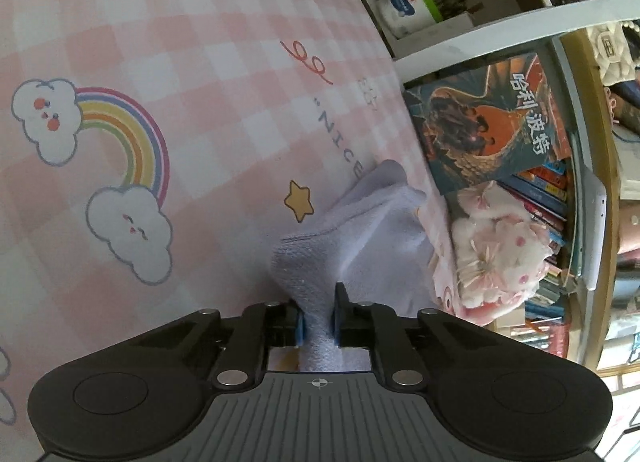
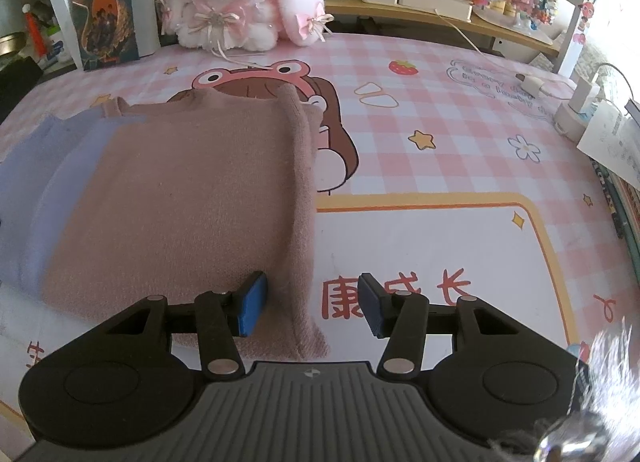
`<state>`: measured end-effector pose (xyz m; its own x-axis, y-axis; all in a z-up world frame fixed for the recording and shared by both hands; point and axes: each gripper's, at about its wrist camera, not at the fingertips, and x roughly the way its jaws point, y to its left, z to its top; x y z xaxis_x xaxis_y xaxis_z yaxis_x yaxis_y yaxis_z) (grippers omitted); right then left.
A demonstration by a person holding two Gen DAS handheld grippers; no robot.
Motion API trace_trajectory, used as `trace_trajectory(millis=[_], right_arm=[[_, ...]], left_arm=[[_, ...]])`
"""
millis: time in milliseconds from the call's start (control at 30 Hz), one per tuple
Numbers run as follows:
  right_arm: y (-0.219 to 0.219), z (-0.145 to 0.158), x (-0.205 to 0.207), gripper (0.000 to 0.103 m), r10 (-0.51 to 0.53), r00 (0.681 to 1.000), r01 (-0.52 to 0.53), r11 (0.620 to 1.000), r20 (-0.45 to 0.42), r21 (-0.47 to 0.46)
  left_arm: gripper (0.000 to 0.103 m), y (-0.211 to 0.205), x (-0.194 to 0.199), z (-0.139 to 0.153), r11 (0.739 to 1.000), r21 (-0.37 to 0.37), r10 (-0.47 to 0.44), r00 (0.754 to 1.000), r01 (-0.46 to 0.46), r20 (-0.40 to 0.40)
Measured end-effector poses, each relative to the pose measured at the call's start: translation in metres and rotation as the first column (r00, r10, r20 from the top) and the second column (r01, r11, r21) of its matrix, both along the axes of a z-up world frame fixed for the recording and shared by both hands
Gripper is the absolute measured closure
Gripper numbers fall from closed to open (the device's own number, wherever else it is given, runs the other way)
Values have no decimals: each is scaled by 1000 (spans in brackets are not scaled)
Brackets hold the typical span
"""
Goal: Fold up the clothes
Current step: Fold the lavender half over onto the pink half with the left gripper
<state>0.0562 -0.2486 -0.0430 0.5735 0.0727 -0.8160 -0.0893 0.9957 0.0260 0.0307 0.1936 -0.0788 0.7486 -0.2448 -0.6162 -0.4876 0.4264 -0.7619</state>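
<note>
Pink checked cartoon-print worktop (image 2: 460, 166) carried both cloths. Your left tool (image 1: 318, 320) was clamped on the fluffy lavender cloth (image 1: 352, 230); your right tool (image 2: 312, 304) sat open over the folded dusty-pink knit cloth's (image 2: 180, 198) edge.

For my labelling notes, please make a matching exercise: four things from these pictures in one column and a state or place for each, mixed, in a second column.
1. left gripper
2. right gripper
3. pink cloth
4. plush rabbit

a. folded flat, lying partly over the lavender cloth
b. open, at the pink cloth's near corner
c. at the far edge of the checked mat
d. shut on the lavender cloth

Pairs: 1-d, 2-b, 3-a, 4-c
</note>
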Motion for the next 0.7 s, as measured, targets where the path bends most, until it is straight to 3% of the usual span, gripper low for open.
trace_trajectory(millis=[367,700], right_arm=[[27,8,31,52,169,984,-169,986,55,-10],[29,-2,51,47,369,929,-369,929,32,-18]], left_arm=[[91,21,-12,7,994,79,70,998,-70,2],[93,-2,-12,23,970,206,129,992,-128,7]])
